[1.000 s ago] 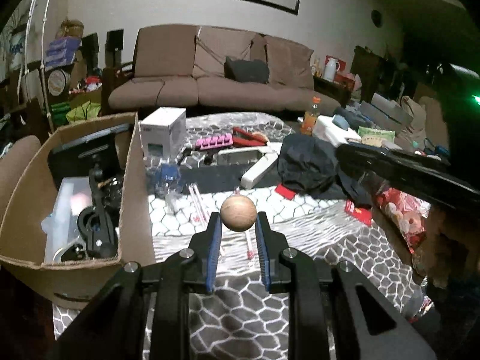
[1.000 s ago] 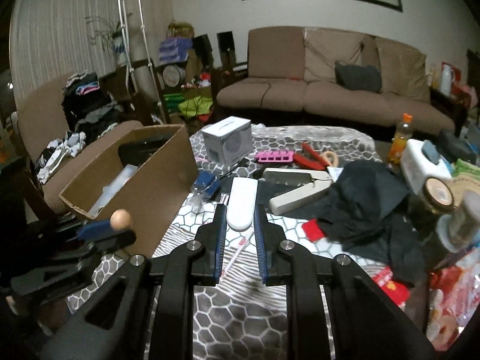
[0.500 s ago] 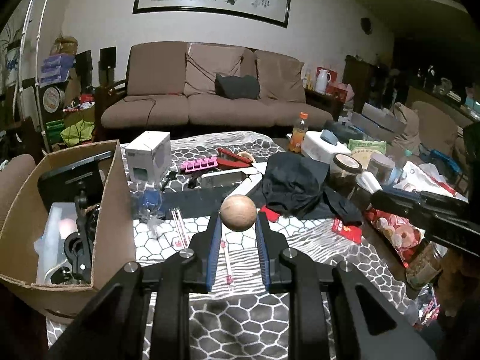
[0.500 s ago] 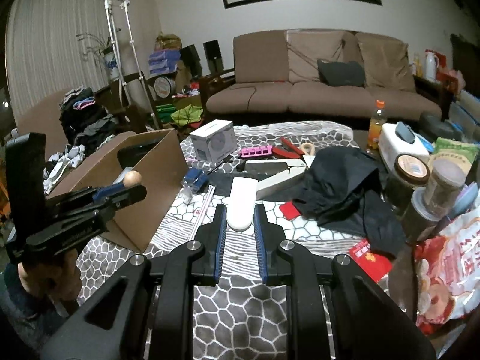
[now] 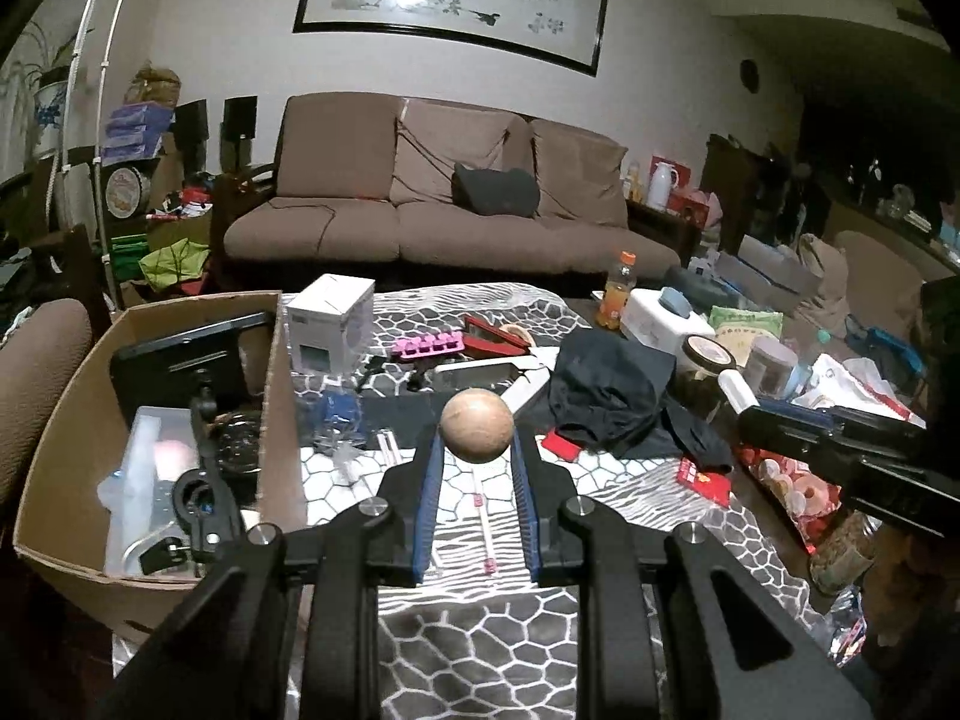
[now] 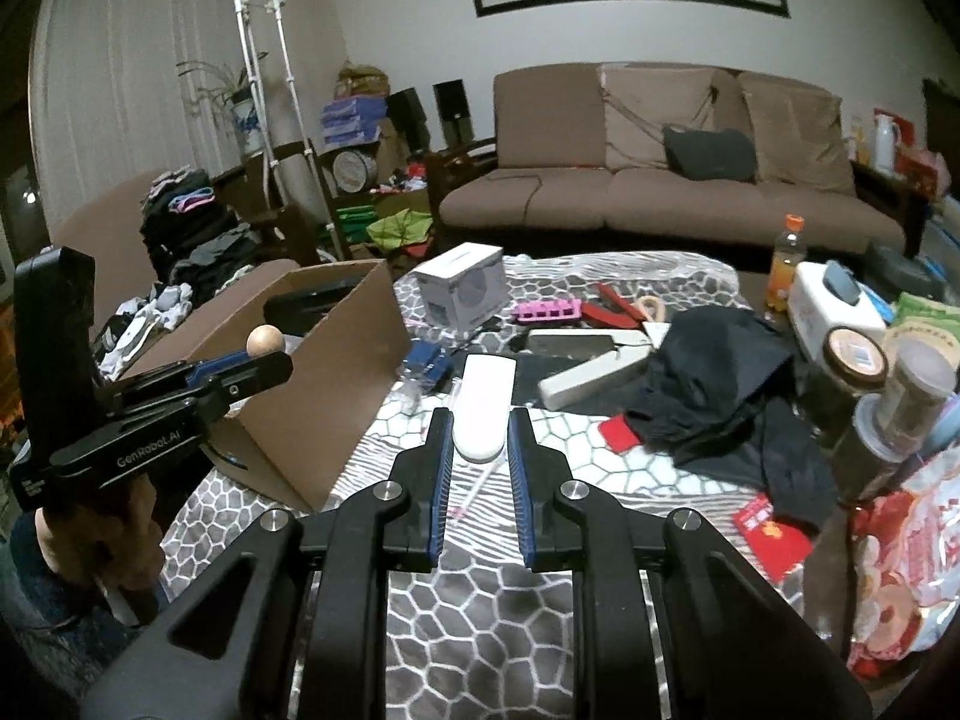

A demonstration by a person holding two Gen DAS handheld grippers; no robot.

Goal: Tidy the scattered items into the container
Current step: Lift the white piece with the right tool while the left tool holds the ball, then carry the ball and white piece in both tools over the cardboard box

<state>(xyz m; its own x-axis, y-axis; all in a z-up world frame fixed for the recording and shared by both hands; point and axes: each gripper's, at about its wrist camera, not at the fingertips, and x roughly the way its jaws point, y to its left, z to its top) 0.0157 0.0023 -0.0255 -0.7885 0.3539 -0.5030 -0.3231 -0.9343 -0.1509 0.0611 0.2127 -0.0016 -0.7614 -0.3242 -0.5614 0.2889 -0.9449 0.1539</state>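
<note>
Each tool [image 5: 477,456] is black, with blue finger pads [image 6: 445,480], silver screws and white "GenRobot.AI" lettering.

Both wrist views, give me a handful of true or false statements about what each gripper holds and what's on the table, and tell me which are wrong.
1. The left gripper grips a wooden ball. True.
2. The right gripper is empty. False: it is shut on a white remote.
3. The cardboard box already has things in it. True: a black clamp and a clear plastic case lie inside.
4. The orange-capped bottle lies on its side. False: it stands upright.
5. The pink tray is inside the box. False: it lies on the patterned tablecloth, beside a white carton.
</note>
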